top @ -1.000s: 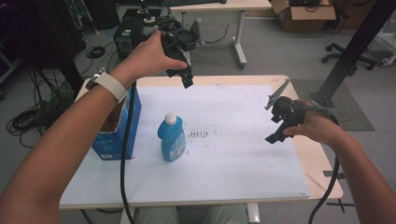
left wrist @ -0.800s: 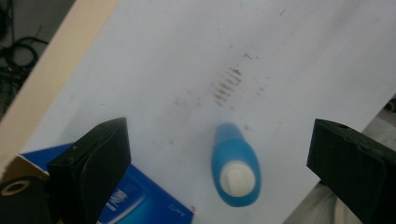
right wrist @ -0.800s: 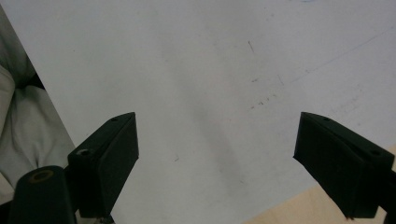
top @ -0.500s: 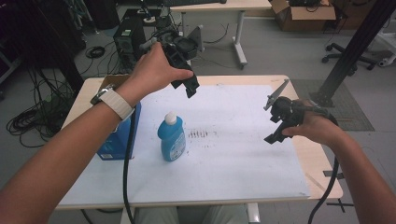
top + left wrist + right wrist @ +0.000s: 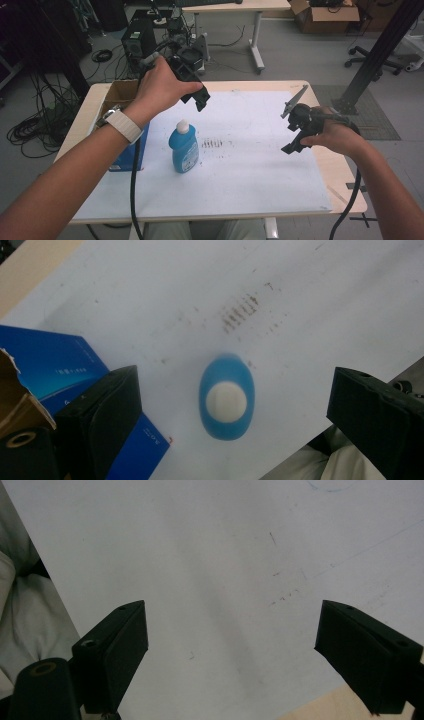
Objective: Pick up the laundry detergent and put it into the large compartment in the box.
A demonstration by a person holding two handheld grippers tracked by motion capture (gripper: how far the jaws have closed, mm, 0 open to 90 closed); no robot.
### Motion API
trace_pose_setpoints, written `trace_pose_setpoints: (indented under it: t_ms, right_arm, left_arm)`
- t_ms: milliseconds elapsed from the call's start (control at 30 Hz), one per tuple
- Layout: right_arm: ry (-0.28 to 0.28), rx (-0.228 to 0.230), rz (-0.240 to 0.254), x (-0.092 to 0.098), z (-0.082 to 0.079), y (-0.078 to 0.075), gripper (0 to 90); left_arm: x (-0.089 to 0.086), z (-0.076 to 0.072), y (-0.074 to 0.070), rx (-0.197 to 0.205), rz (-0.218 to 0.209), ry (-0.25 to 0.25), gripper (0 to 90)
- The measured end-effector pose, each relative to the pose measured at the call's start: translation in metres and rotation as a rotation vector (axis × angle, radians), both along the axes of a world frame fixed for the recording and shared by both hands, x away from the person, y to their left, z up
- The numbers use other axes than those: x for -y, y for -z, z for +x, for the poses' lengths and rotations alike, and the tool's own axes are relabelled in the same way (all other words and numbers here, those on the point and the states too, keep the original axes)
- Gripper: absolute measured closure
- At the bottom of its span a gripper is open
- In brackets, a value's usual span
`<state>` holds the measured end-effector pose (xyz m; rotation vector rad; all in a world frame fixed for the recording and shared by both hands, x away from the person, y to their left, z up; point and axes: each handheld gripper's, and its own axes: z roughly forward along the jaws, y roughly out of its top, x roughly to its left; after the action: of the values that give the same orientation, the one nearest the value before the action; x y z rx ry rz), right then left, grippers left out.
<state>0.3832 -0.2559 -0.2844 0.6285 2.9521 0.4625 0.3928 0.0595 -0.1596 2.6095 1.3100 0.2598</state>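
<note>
High view: blue plastic bottle with white cap (image 5: 183,147) stands upright on white-covered counter (image 5: 250,170), just beside blue cardboard box (image 5: 129,150) at left edge; box inside not visible. Left gripper (image 5: 199,98) hovers above bottle, holds nothing. Right gripper (image 5: 294,124) spread wide, empty, near right edge.

Left gripper view: jaws wide apart, bottle cap (image 5: 227,401) between them, far below.

Right gripper view: jaws wide apart over bare sheet; much free room around.
</note>
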Motion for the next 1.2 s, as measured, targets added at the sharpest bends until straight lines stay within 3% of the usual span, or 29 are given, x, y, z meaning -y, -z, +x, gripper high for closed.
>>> trace_pose_setpoints:
  t_ms: [633,733,1200]
  right_arm:
    - [-0.006,0.0,0.001,-0.004,-0.001,0.002,13.4]
    - [-0.004,0.002,0.0,-0.004,-0.001,0.002,13.4]
    - [-0.009,-0.002,-0.002,-0.005,-0.001,0.004,13.4]
  left_arm:
    - [-0.006,-0.008,0.028,-0.028,0.018,-0.042,6.6]
    - [-0.006,-0.008,0.031,-0.037,0.025,-0.028,6.6]
    - [-0.009,-0.008,0.051,-0.046,-0.013,-0.057,6.6]
